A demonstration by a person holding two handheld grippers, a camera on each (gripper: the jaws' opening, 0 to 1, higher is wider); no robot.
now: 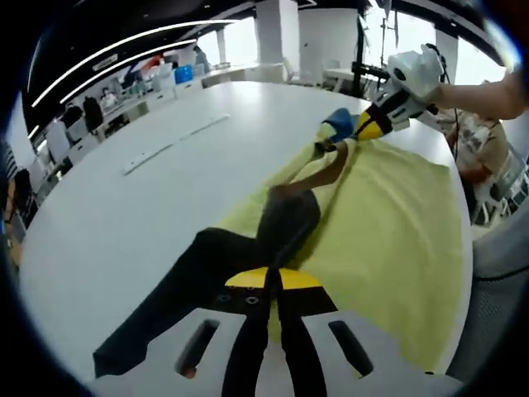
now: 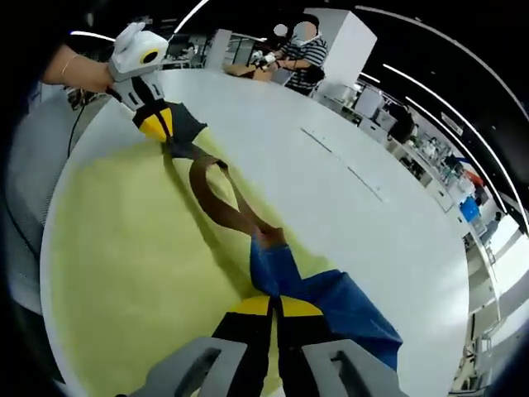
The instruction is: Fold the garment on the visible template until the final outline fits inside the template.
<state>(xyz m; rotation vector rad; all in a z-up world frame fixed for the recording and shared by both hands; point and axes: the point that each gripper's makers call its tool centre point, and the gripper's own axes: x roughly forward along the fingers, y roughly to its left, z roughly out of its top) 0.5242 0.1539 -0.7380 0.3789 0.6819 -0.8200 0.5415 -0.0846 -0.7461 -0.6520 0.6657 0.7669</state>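
Two ends pinched, garment (image 1: 281,223) strung between your grippers over the yellow template (image 1: 388,240) on the white table (image 1: 140,207). Left gripper view: left gripper (image 1: 273,285) clamps the dark end; right gripper (image 1: 331,142) grips the blue end. Right gripper view: right gripper (image 2: 275,308) closed on blue cloth, left gripper (image 2: 168,136) far end. Soft, light, limp, likely bunches; hold the edges, not the twisted middle
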